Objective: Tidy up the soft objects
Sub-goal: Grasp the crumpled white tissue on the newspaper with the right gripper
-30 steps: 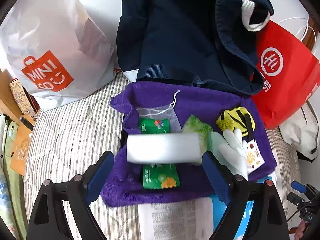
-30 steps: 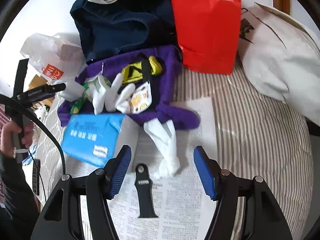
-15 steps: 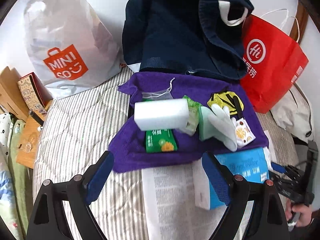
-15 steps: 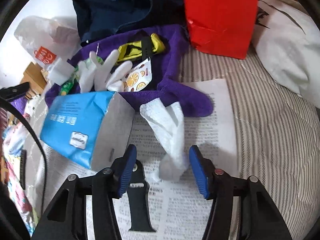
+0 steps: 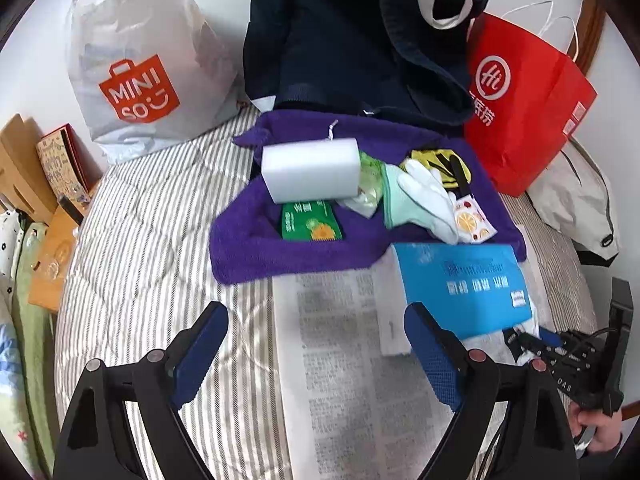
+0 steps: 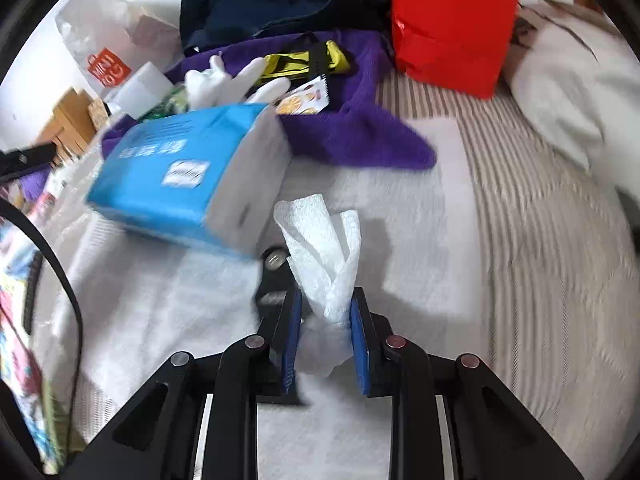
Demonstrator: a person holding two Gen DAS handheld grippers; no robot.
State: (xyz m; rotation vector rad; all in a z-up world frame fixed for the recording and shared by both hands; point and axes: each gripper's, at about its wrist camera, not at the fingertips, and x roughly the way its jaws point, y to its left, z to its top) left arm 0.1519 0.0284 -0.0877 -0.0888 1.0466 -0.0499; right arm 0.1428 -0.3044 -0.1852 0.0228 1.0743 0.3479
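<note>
A crumpled white tissue stands up from the newspaper, its lower end pinched between the closing jaws of my right gripper. Beside it lie a blue tissue pack and a black strap. My left gripper hangs open over the newspaper with nothing between its fingers. Ahead of it, a purple towel carries a white sponge block, a green packet, a white glove and a yellow-black item.
Along the wall stand a white Miniso bag, a navy bag and a red paper bag. A pale fabric bag lies at the right, and cardboard boxes at the left. Striped bedding covers the surface.
My left gripper drew back from the white sponge block, which stays on the towel. My right gripper sank toward the newspaper and its jaws narrowed onto the white tissue.
</note>
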